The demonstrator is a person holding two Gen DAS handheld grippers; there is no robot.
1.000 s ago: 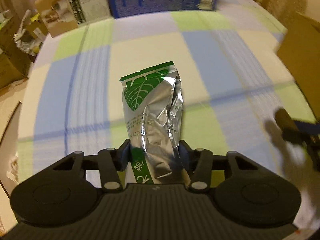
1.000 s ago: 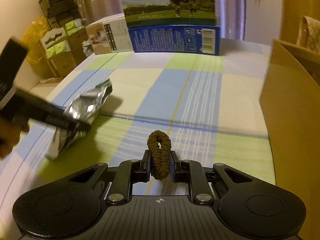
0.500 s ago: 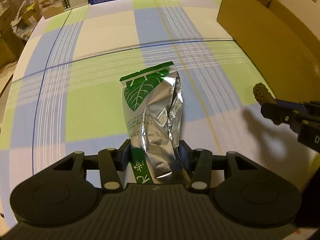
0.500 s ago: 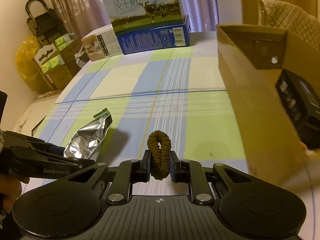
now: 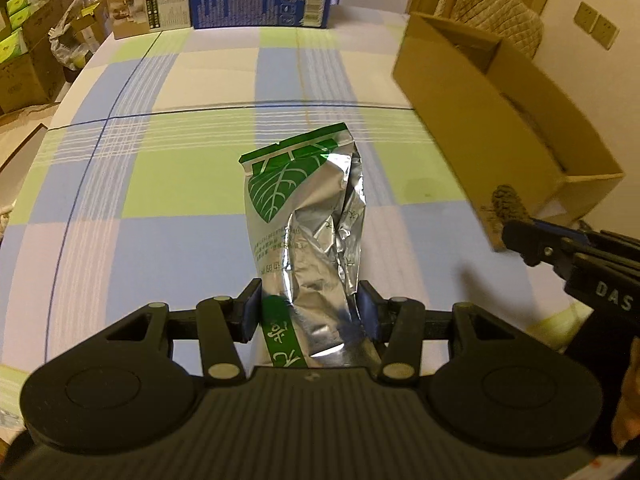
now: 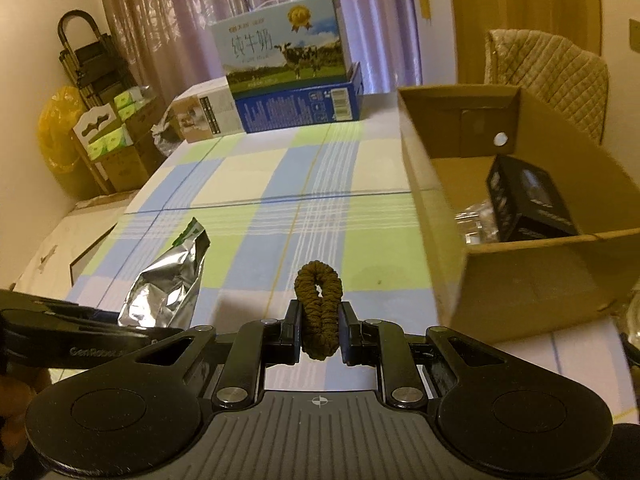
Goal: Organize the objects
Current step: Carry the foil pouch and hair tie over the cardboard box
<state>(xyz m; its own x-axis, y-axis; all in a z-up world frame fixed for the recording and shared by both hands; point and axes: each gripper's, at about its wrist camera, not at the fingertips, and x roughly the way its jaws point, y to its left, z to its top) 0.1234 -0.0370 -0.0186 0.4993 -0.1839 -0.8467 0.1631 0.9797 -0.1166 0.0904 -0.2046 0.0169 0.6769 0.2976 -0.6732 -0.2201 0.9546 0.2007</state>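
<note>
Warm, dim yellowish light fills the room; sheer purple-pink curtains (image 6: 168, 20) hang along the far wall beside a wooden door panel (image 6: 524, 8). A quilted chair back (image 6: 548, 64) stands at the right of the table, whose cloth (image 6: 280, 184) is checked blue, green and cream. At the left, a black folding ladder (image 6: 86, 64) leans on a plain cream wall (image 6: 28, 60) above stacked cartons (image 6: 116, 152).

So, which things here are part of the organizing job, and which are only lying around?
Part of the job:
- foil pouch, held in the left gripper
- brown hair tie, held in the right gripper
- open cardboard box, with a black box already inside

Just lying around:
- milk carton and blue box at the table's far end
- quilted chair
</note>
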